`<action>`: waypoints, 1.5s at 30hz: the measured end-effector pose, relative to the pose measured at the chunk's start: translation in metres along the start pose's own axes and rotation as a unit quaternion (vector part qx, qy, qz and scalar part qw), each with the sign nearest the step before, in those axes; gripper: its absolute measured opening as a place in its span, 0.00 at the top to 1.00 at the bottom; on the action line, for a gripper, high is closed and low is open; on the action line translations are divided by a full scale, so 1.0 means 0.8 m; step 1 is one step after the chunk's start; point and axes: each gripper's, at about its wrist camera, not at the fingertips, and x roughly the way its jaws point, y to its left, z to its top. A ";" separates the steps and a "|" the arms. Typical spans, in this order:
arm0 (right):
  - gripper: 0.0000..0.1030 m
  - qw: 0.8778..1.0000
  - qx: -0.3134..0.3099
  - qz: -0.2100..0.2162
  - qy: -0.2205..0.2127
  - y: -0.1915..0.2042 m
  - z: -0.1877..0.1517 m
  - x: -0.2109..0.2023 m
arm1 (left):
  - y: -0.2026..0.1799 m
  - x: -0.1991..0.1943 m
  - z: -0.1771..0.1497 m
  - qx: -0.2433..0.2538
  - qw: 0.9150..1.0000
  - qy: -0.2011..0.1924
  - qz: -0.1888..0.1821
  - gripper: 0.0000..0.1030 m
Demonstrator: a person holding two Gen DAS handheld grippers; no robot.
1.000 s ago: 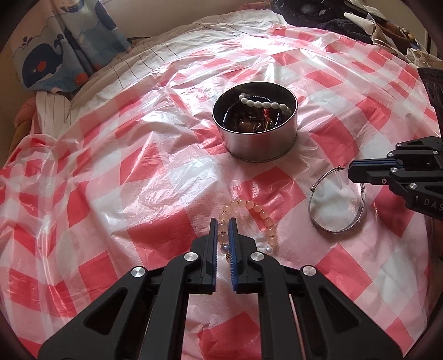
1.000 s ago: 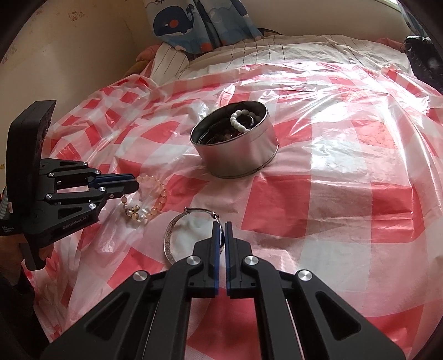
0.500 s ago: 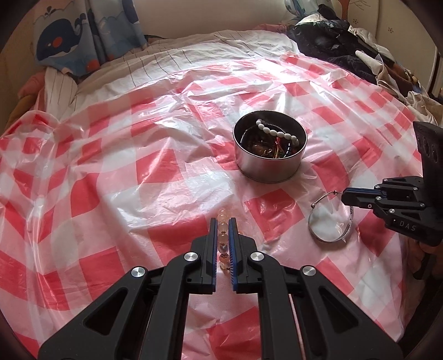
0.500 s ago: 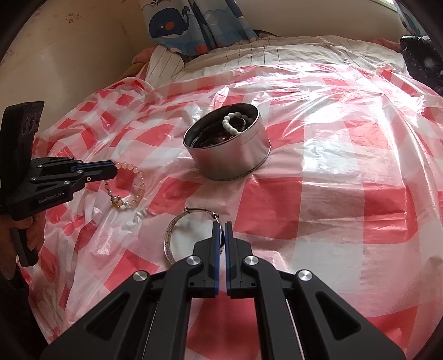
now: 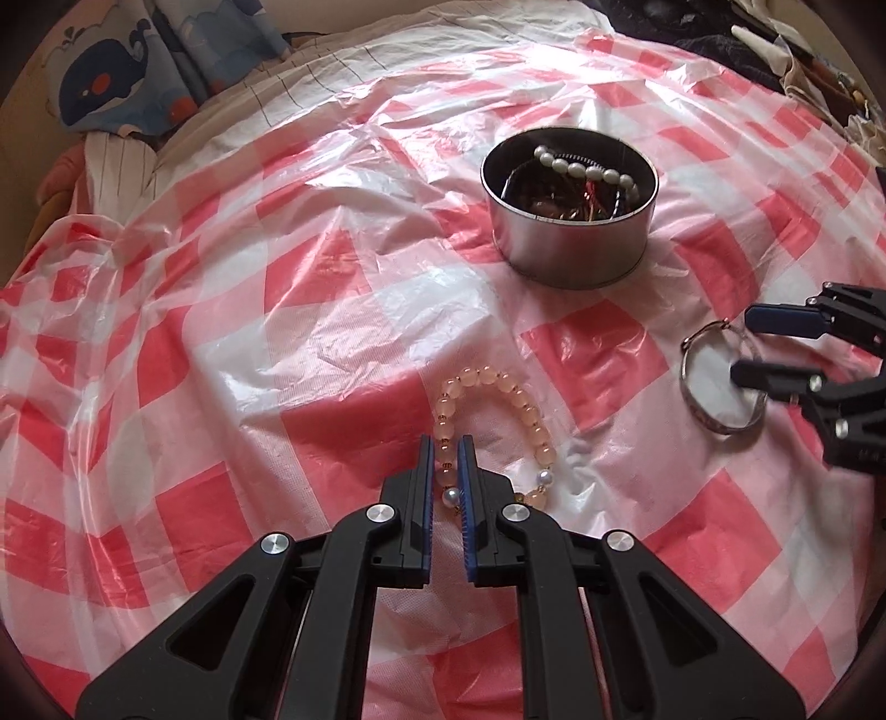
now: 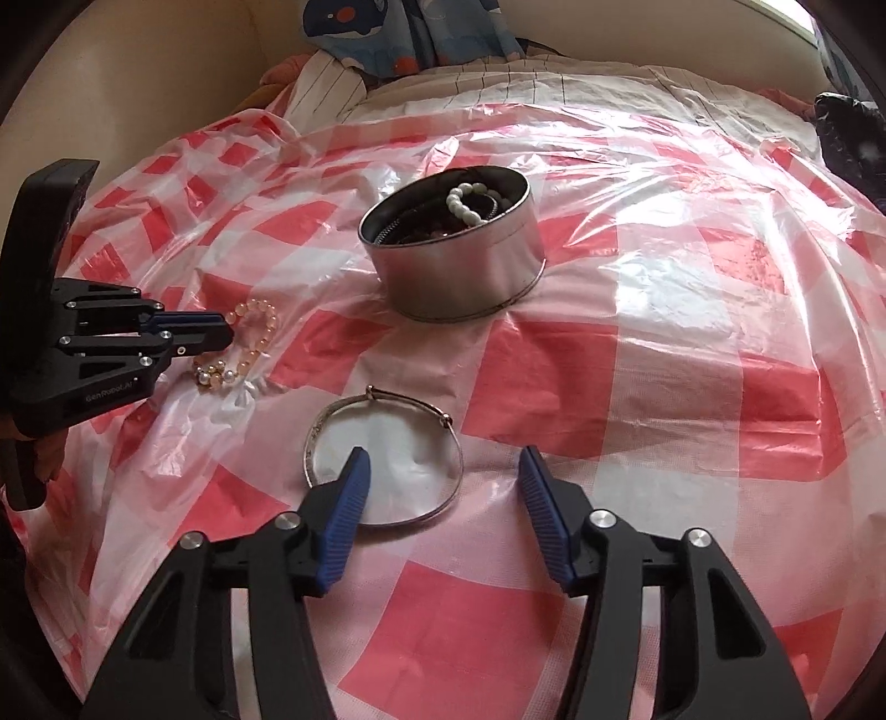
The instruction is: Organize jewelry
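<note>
A pink bead bracelet (image 5: 520,399) with a few pearls lies on the red-and-white check sheet. My left gripper (image 5: 445,440) is shut on its near end, with beads between the pads. In the right wrist view the left gripper (image 6: 227,332) sits at the left, on the bracelet (image 6: 271,321). A thin silver bangle (image 6: 407,400) lies flat on the sheet. My right gripper (image 6: 443,454) hangs over it with its jaws opening: one finger is over the bangle's inside and the near rim sits between the pads, untouched. The left wrist view shows the right gripper (image 5: 742,348) at the bangle (image 5: 689,382).
A round metal tin (image 5: 570,249) holding a white pearl strand (image 5: 581,169) and dark jewelry stands beyond both pieces, also seen as the tin (image 6: 459,277). Whale-print fabric (image 5: 105,83) lies at the back left and dark clothes (image 5: 720,50) at the back right. The plastic sheet is wrinkled.
The right jaws, shut at the bangle's rim before, have spread apart. The left gripper lifted the bead bracelet off the sheet, then lowered it back onto the sheet, still gripping it.
</note>
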 end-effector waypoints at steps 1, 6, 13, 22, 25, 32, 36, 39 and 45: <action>0.71 1.000 -0.005 -0.009 0.001 0.000 -0.001 0.001 | -0.002 0.001 0.000 0.003 1.000 0.001 0.002 0.92; 0.97 1.000 -0.022 0.005 0.002 0.009 -0.003 0.002 | -0.017 -0.001 -0.001 0.029 1.000 0.000 -0.010 0.93; 0.97 0.997 0.032 0.063 -0.032 -0.014 0.004 -0.016 | -0.006 -0.028 0.006 -0.009 0.996 -0.046 -0.079 0.93; 0.59 1.000 0.000 0.012 -0.006 -0.002 0.001 -0.003 | -0.002 -0.004 0.002 -0.013 0.999 -0.006 -0.032 0.92; 0.77 0.999 -0.041 -0.015 0.006 0.014 -0.003 0.006 | -0.006 0.004 0.000 -0.001 1.000 0.003 -0.019 0.92; 0.96 0.998 0.026 0.062 -0.007 -0.014 -0.001 -0.005 | -0.010 -0.013 0.003 -0.004 0.997 -0.027 -0.069 0.93; 0.96 0.994 0.051 0.093 -0.020 -0.020 0.003 -0.014 | -0.005 -0.033 0.007 -0.020 0.992 -0.056 -0.111 0.93; 0.96 0.992 0.061 0.107 -0.030 -0.022 0.005 -0.022 | -0.003 -0.043 0.007 -0.029 0.989 -0.071 -0.130 0.93; 0.96 0.991 0.060 0.113 -0.049 -0.020 0.009 -0.035 | -0.003 -0.051 0.009 -0.036 0.987 -0.085 -0.133 0.93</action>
